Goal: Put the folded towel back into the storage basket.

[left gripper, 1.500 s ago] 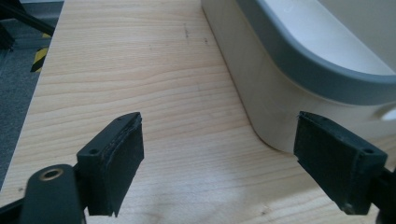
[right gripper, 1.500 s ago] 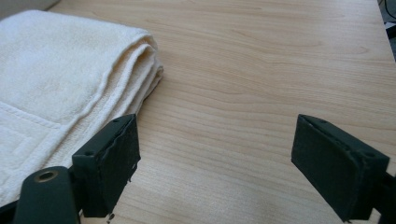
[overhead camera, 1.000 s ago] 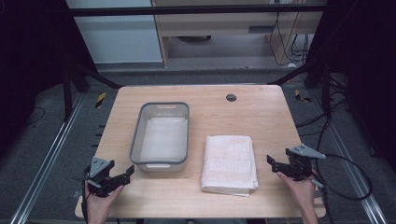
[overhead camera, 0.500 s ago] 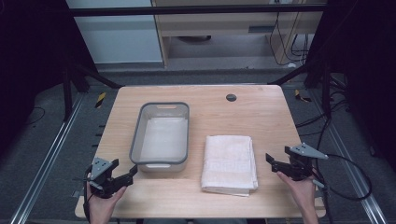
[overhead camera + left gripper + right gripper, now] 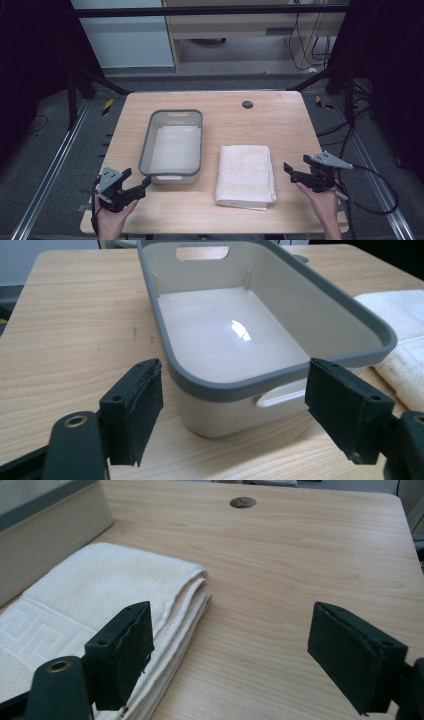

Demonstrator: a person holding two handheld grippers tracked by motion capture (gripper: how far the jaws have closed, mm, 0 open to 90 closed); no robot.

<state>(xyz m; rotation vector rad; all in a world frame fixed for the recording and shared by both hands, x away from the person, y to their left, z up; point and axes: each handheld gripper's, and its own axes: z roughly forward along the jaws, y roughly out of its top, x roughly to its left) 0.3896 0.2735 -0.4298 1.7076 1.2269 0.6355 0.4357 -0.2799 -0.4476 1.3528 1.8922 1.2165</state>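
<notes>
High view first, and at the near edge of the table [image 5: 280,117] we've got both hands in. Our left gripper [image 5: 141,184] sits at the near left corner, aimed at the near end of the grey bin [image 5: 172,176], jaws wide apart with nothing between them, though they have just been closing a touch. In the left gripper view we see the bin's near rim [image 5: 235,387] just ahead, framed by the two black pads [image 5: 134,407], apart from both. Over at the near right, our right gripper [image 5: 296,169] hovers beside the folded white towel [image 5: 246,172], jaws spread wide and holding nothing. Right gripper view: the towel's folded edge [image 5: 192,597] lies just beyond the left-hand pad [image 5: 125,652], not touching that we can tell, with bare wood ahead of the gap.

Moving farther out, the towel lies flat just right of the bin, close alongside it. The bin stands upright, left of centre, its long side running near to far, its inside bare. Far beyond, a small dark round hole [image 5: 247,104] sits in the tabletop, right of the bin's far end.
</notes>
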